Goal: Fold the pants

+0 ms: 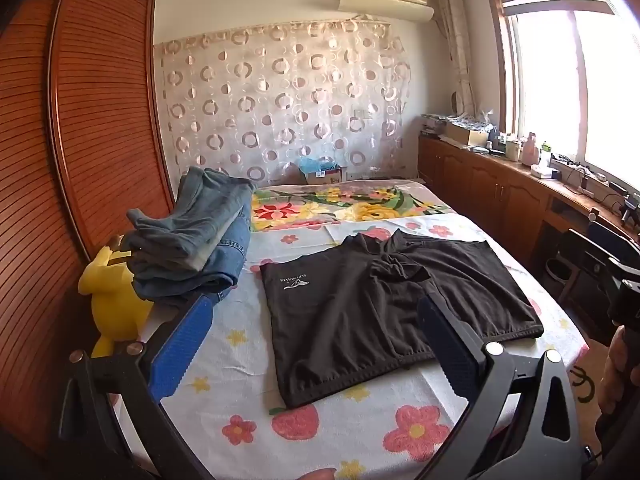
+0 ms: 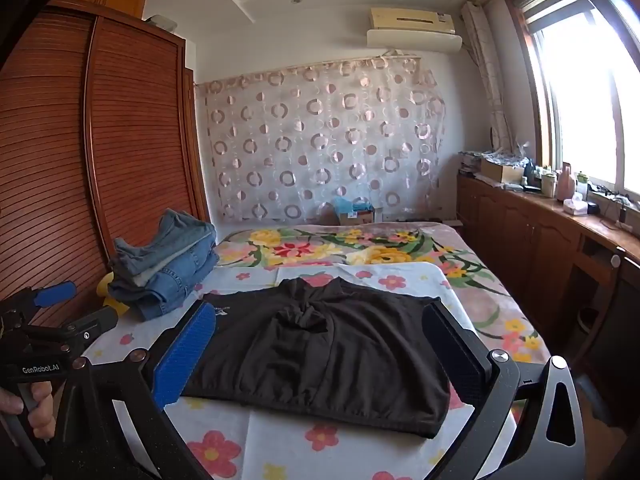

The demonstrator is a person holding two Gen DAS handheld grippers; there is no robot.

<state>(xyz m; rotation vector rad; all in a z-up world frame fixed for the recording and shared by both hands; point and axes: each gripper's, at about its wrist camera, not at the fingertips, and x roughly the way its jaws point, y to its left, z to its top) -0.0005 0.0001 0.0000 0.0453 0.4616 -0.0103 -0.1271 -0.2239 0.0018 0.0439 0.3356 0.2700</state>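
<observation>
Black pants (image 1: pixel 360 304) lie spread flat on the flowered bed sheet (image 1: pixel 248 364), with a small white logo near their far left corner and a bunched fold at the middle of the far edge. My left gripper (image 1: pixel 316 304) hovers open over their near left part, nothing between its blue and black fingers (image 1: pixel 184 344). The right wrist view shows the same pants (image 2: pixel 320 360), with my right gripper (image 2: pixel 320 312) open above them, a finger (image 2: pixel 452 344) toward each side edge. The left gripper (image 2: pixel 80 306) appears at the far left, held by a hand (image 2: pixel 40 408).
A stack of folded jeans (image 1: pixel 196 240) sits on the bed's left side beside a yellow plush toy (image 1: pixel 112 304). A wooden wardrobe (image 1: pixel 80 140) lines the left. Low cabinets (image 1: pixel 500 188) with clutter run under the window on the right. A cardboard box (image 1: pixel 324 174) stands at the bed's far end.
</observation>
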